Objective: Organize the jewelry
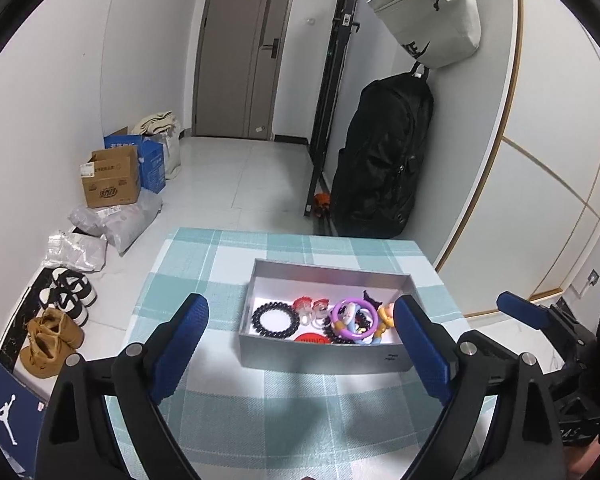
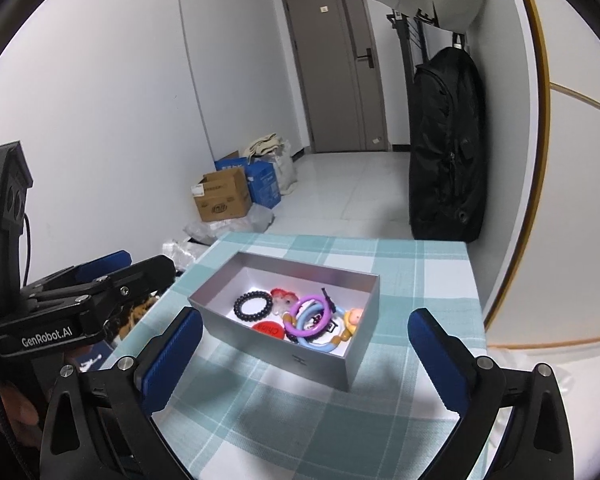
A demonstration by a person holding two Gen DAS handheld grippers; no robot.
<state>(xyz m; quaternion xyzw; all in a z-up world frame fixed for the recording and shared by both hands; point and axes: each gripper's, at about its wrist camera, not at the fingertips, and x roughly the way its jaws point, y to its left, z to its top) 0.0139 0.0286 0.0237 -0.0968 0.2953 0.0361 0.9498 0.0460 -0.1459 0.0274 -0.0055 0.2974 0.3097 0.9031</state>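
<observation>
a small table covered with a teal-and-white checked cloth (image 1: 228,264) stands in the hallway, and on it sits an open silver-grey box (image 1: 324,354), well toward the far half of the top. all the jewelry i can see lies inside that box: a black beaded bracelet (image 1: 276,319) at the left end, a clear and red piece (image 1: 311,309) just beside it, a red oval tag (image 1: 311,338) against the near wall, and a tangle at the right end where a purple ring (image 1: 354,318) overlaps a light blue ring (image 2: 320,345) and dark beads, with a small yellow-orange figure charm (image 1: 385,316) touching them. the left gripper (image 1: 300,344) hangs above the near part of the table, pointing at the box, its blue-padded jaws spread wide with nothing between them. the right gripper (image 2: 305,354) hovers to the right of it, also aimed at the box from the near corner, jaws equally wide and empty. neither one touches the box or the cloth. on the floor along the left wall are cardboard boxes (image 1: 110,180), grey parcels (image 1: 128,220) and pairs of shoes (image 1: 52,340); a black backpack (image 1: 384,156) hangs by the right wall beneath a pale bag (image 1: 428,12), and a grey door (image 1: 242,52) is closed at the far end.
</observation>
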